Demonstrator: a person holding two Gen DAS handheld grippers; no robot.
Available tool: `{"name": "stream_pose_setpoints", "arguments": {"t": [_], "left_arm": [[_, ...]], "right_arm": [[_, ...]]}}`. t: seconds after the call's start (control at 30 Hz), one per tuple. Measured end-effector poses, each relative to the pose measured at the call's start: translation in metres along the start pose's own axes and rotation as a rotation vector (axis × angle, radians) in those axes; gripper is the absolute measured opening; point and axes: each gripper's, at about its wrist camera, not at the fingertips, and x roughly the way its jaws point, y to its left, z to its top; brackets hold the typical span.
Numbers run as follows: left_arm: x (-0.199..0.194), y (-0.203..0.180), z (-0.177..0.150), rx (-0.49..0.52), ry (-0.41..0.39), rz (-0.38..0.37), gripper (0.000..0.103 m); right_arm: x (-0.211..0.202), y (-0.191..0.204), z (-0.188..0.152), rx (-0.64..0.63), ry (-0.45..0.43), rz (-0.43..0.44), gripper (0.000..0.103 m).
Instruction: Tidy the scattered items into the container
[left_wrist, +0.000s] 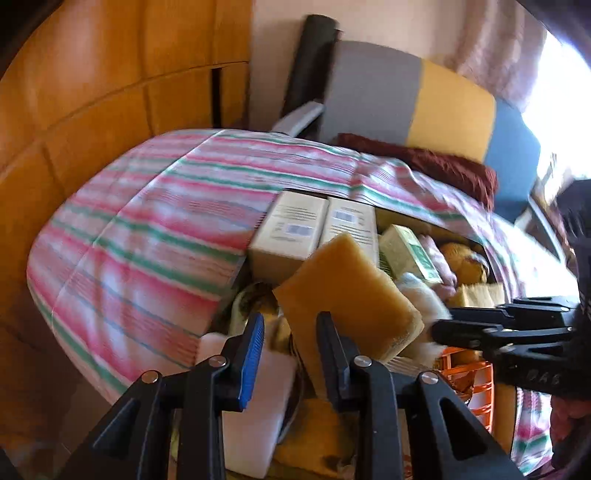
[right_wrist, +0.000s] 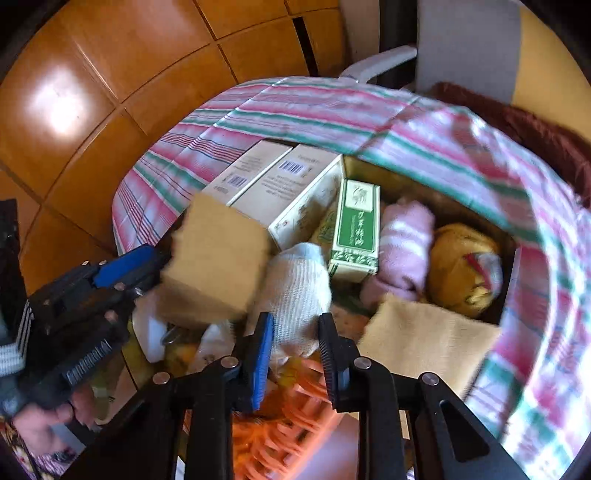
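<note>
An open cardboard box (right_wrist: 511, 254) sits on the striped cloth. Inside it are two beige cartons (right_wrist: 280, 181), a green carton (right_wrist: 356, 229), a rolled pink sock (right_wrist: 402, 247) and a yellow plush (right_wrist: 461, 266). My left gripper (left_wrist: 291, 321) is shut on the lower corner of a yellow sponge (left_wrist: 343, 288), which hangs tilted above the box's near end. In the right wrist view the sponge (right_wrist: 214, 258) sits at the left gripper's (right_wrist: 162, 258) tip. My right gripper (right_wrist: 295, 319) is shut on a white sock (right_wrist: 295, 291) just over the box's near edge.
An orange plastic basket (right_wrist: 291, 424) lies under both grippers, with a white block (left_wrist: 255, 398) beside it. The pink-and-green striped cloth (left_wrist: 147, 229) covers the surface. A chair (left_wrist: 373, 96) with a dark red cushion (left_wrist: 443, 162) stands behind. Orange floor tiles (right_wrist: 92, 92) lie to the left.
</note>
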Motion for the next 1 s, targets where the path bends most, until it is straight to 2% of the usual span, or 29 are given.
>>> {"name": "stream_pose_setpoints", "arguments": {"t": [0.07, 0.1, 0.13, 0.23, 0.33, 0.4, 0.43, 0.53, 0.67, 0.73, 0.8, 0.83, 0.9, 1.0], "left_arm": [[0.003, -0.032, 0.002, 0.203, -0.005, 0.147, 0.020], [0.001, -0.039, 0.002, 0.258, -0.007, 0.172, 0.020], [-0.004, -0.039, 0.003, 0.266, -0.007, 0.153, 0.020], [-0.029, -0.013, 0.006, 0.129, -0.041, 0.018, 0.025], [-0.058, 0.019, 0.002, -0.065, -0.103, -0.070, 0.024], [-0.068, 0.023, -0.008, -0.123, -0.123, -0.143, 0.024], [-0.071, 0.021, -0.014, -0.135, -0.120, -0.176, 0.024], [-0.073, 0.004, -0.035, -0.099, -0.073, -0.257, 0.024], [-0.065, -0.024, -0.056, 0.006, -0.014, -0.241, 0.024], [-0.056, -0.033, -0.063, 0.038, 0.011, -0.202, 0.024], [-0.046, -0.036, -0.066, 0.058, 0.025, -0.143, 0.025], [-0.045, -0.035, -0.068, 0.055, 0.032, -0.145, 0.025], [-0.048, -0.027, -0.070, 0.012, 0.025, -0.208, 0.025], [-0.055, -0.012, -0.070, -0.047, -0.006, -0.231, 0.025]], "right_arm": [[-0.004, 0.000, 0.000, 0.009, -0.024, -0.007, 0.030], [-0.011, -0.003, 0.000, 0.032, -0.049, -0.003, 0.032], [-0.024, -0.008, -0.003, 0.067, -0.096, 0.008, 0.032], [-0.074, -0.023, -0.025, 0.128, -0.229, 0.021, 0.041], [-0.099, -0.022, -0.056, 0.117, -0.221, -0.041, 0.042], [-0.098, -0.012, -0.076, 0.085, -0.171, -0.039, 0.037], [-0.091, -0.006, -0.085, 0.067, -0.135, -0.036, 0.030], [-0.065, 0.009, -0.099, 0.015, -0.067, -0.060, 0.015], [-0.045, 0.015, -0.088, 0.030, -0.112, -0.072, 0.006], [-0.035, 0.011, -0.081, 0.053, -0.102, -0.036, 0.006], [-0.038, 0.009, -0.081, 0.060, -0.089, -0.043, 0.006], [-0.040, 0.008, -0.084, 0.056, -0.081, -0.054, 0.007], [-0.048, 0.000, -0.091, 0.074, -0.092, -0.038, 0.008], [-0.074, -0.012, -0.096, 0.132, -0.192, 0.006, 0.014]]}}
